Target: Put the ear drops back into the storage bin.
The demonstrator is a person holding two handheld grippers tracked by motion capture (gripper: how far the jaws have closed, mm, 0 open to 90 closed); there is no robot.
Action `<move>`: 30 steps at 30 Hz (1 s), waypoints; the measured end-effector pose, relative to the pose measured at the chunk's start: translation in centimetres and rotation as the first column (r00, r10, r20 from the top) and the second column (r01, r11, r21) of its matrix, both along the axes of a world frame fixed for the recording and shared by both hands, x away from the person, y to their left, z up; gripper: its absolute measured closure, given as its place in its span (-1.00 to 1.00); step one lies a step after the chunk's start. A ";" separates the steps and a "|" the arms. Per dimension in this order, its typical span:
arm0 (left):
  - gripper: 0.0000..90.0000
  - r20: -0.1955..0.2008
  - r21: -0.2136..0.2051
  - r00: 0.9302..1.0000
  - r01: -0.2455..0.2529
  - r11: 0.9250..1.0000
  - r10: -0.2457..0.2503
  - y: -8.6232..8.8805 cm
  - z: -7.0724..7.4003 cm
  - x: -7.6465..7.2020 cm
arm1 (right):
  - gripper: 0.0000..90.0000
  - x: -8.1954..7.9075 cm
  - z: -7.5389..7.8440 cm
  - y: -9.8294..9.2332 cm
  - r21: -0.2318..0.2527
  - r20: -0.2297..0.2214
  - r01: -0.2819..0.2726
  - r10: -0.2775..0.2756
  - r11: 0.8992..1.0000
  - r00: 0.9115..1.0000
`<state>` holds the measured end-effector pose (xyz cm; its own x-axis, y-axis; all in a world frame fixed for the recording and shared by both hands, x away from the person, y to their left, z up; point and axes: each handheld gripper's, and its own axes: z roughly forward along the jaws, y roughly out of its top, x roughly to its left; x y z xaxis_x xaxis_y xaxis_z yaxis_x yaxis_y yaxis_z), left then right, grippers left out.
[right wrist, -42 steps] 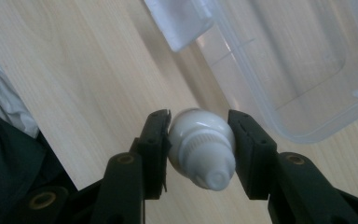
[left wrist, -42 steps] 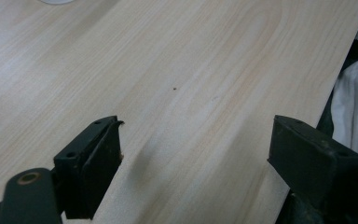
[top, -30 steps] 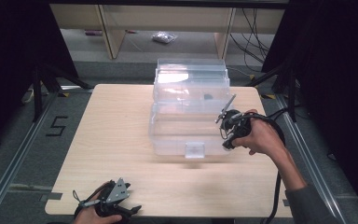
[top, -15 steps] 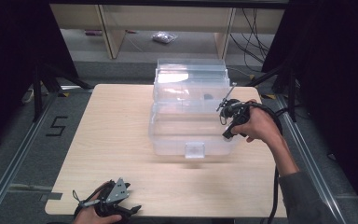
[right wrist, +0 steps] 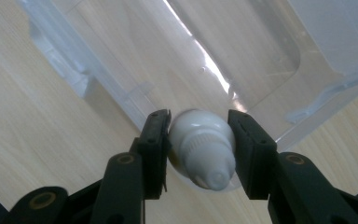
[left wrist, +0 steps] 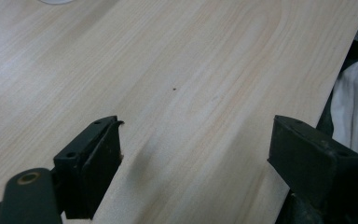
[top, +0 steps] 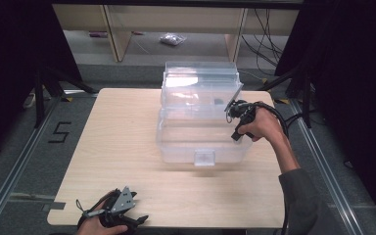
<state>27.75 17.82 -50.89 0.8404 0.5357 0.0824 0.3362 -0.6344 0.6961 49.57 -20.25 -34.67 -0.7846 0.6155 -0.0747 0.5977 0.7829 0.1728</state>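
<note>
Now: right gripper [right wrist: 199, 149] clamps a small white bottle [right wrist: 204, 151] over the clear bin's [top: 200, 117] right rim. Best to carry it fully past the rim, lower, then release. Left gripper [left wrist: 196, 158], jaws wide and empty, sits well short of the bin.

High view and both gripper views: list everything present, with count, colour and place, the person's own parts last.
Table: one, light wood, centre.
Storage bin: one, clear plastic, lid raised, on the table's far half.
White bottle: one, between the right gripper's jaws, over the bin.
Bag: one, clear, on the floor beyond the table.
Left gripper: one, black, jaws apart, at the table's near edge.
Right gripper: one, black, at the bin's right side.
</note>
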 end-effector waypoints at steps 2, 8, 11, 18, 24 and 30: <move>-0.63 0.006 0.029 1.000 0.012 1.000 -0.012 0.1 0.0 0.2 | 0.34 0.3 -0.4 0.1 -0.003 -0.013 0.026 -0.026 1.000 1.000; -0.63 0.004 0.018 1.000 0.005 1.000 -0.005 0.1 0.0 0.2 | 0.34 1.3 -1.8 0.3 -0.016 -0.043 0.061 -0.061 0.998 0.997; -0.63 -0.003 0.017 1.000 0.012 1.000 -0.012 0.1 0.0 0.2 | 0.34 1.8 -2.3 0.2 -0.030 -0.053 0.044 -0.045 0.999 0.998; -0.63 0.005 0.010 1.000 0.004 1.000 -0.004 0.1 0.0 0.1 | 0.34 2.7 -3.5 0.4 -0.052 -0.066 0.087 -0.091 0.995 0.994; -0.63 0.005 0.008 1.000 0.005 1.000 -0.005 0.1 0.0 0.1 | 0.34 3.2 -4.9 0.2 -0.069 -0.091 0.108 -0.114 0.992 0.989; -0.63 0.003 0.011 1.000 0.006 1.000 -0.006 0.0 0.0 0.1 | 0.34 3.3 -5.9 0.3 -0.070 -0.097 0.119 -0.126 0.990 0.987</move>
<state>27.81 17.87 -50.85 0.8432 0.5299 0.0906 0.3305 -0.6439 0.6901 52.92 -19.98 -40.56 -0.7090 0.7039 -0.0414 0.7016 0.7101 0.0592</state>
